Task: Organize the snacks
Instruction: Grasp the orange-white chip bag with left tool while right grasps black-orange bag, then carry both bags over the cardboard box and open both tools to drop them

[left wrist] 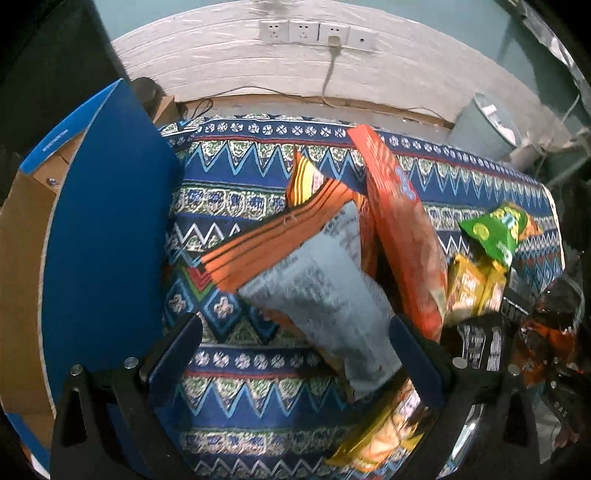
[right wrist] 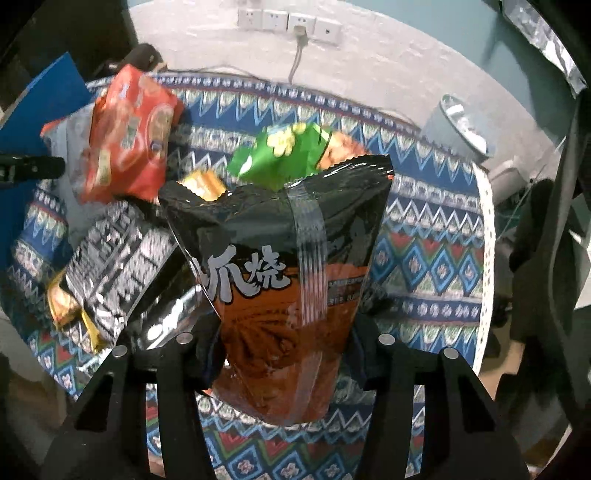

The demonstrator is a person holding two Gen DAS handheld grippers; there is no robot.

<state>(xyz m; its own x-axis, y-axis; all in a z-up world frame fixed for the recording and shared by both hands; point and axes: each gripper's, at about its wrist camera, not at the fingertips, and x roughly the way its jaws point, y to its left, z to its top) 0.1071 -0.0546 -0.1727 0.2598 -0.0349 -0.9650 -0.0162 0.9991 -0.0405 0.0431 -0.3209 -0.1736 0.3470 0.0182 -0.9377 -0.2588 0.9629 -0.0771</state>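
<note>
Gripping that black snack bag (right wrist: 280,266) low with your right tool (right wrist: 284,354) leaves it top-heavy over the surface (right wrist: 424,258), so it could flop or slip. Your left tool (left wrist: 295,350) hangs released around the silver-backed bag (left wrist: 325,295), which may snag on the blue box (left wrist: 107,221).

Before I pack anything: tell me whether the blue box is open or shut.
Open. In the left wrist view the blue box shows its bare cardboard inside beyond the raised blue flap. Contents cannot be told.

Home room: patterned tablecloth (left wrist: 258,177) (wall sockets (left wrist: 317,35)).
</note>
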